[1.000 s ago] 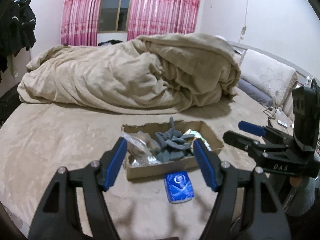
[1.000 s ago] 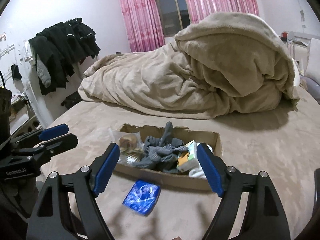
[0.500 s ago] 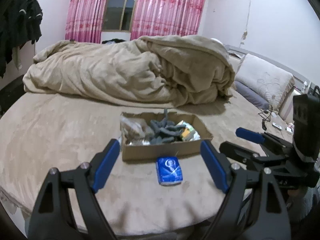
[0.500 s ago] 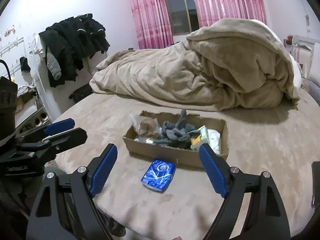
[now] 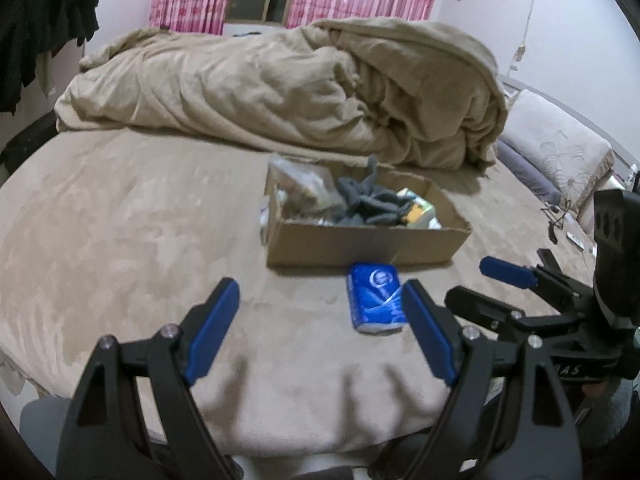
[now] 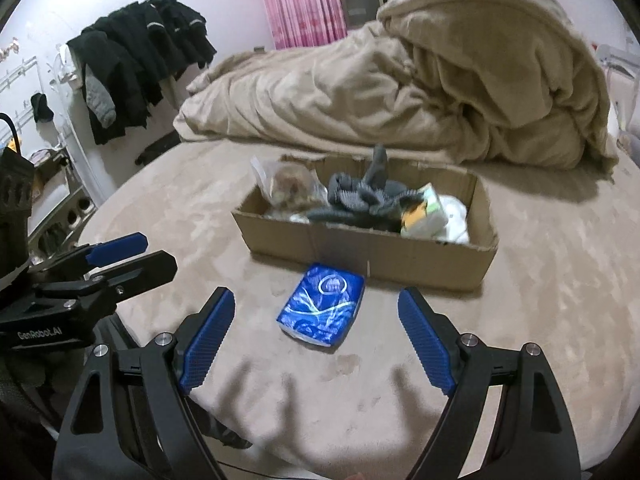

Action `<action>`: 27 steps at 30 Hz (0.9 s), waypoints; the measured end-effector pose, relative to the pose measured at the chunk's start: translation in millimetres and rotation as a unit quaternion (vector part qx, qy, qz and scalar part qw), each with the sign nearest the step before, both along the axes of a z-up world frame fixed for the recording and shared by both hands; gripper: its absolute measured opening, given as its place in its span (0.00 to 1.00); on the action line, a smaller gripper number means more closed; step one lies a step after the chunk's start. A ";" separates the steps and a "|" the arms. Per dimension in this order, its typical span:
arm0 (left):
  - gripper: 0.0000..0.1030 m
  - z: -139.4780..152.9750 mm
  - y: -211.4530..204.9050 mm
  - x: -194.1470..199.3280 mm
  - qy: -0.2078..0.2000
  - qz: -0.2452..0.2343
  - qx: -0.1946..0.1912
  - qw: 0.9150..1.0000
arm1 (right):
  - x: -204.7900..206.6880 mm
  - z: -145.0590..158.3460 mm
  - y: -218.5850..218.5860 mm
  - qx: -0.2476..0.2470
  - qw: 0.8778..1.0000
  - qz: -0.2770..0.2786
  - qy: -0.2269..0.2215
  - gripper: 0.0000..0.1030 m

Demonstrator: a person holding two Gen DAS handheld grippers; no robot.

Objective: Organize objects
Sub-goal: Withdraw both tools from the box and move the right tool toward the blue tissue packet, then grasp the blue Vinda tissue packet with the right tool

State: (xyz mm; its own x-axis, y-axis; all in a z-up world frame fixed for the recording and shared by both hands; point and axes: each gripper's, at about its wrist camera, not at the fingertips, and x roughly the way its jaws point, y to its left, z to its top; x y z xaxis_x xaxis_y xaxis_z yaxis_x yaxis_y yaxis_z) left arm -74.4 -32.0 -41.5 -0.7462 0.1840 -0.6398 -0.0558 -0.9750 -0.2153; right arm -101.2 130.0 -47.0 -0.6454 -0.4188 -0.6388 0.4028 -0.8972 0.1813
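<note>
A shallow cardboard box sits on the tan bed and holds grey gloves, a clear bag and a green-white carton. A blue tissue pack lies on the bed just in front of the box. My left gripper is open and empty, hovering short of the pack; it also shows in the right wrist view. My right gripper is open and empty, the pack ahead between its fingers; it also shows in the left wrist view.
A heaped tan duvet lies behind the box. Dark clothes hang on the left wall. Pillows and a cable with small items lie at the right. The bed's front edge is close below the grippers.
Both grippers have pulled back from the box and risen, so the box and blue pack look farther off. Both stay open. Nothing on the bed has moved.
</note>
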 end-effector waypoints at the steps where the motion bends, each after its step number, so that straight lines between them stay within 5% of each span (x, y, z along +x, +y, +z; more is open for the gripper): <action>1: 0.82 -5.0 -0.8 -2.6 -0.005 0.001 0.001 1.000 | -2.4 -4.1 -0.6 0.001 1.000 0.001 -0.004 0.84; 25: 0.82 -77.9 -11.0 -39.9 -0.078 0.012 0.003 0.997 | -53.2 -78.3 -38.1 0.038 0.997 0.017 -0.067 0.84; 27: 0.82 -77.1 -10.5 -39.3 -0.077 0.011 0.003 0.997 | -53.0 -79.8 -39.5 0.047 0.997 0.015 -0.061 0.76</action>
State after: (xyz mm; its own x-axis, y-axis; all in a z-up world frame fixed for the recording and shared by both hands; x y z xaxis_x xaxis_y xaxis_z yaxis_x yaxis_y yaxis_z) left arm -113.7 -42.5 -118.6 -0.6431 0.1720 -0.7462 0.0005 -0.9744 -0.2250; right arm -154.1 90.4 -126.7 -0.5488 -0.3706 -0.7493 0.4090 -0.9008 0.1460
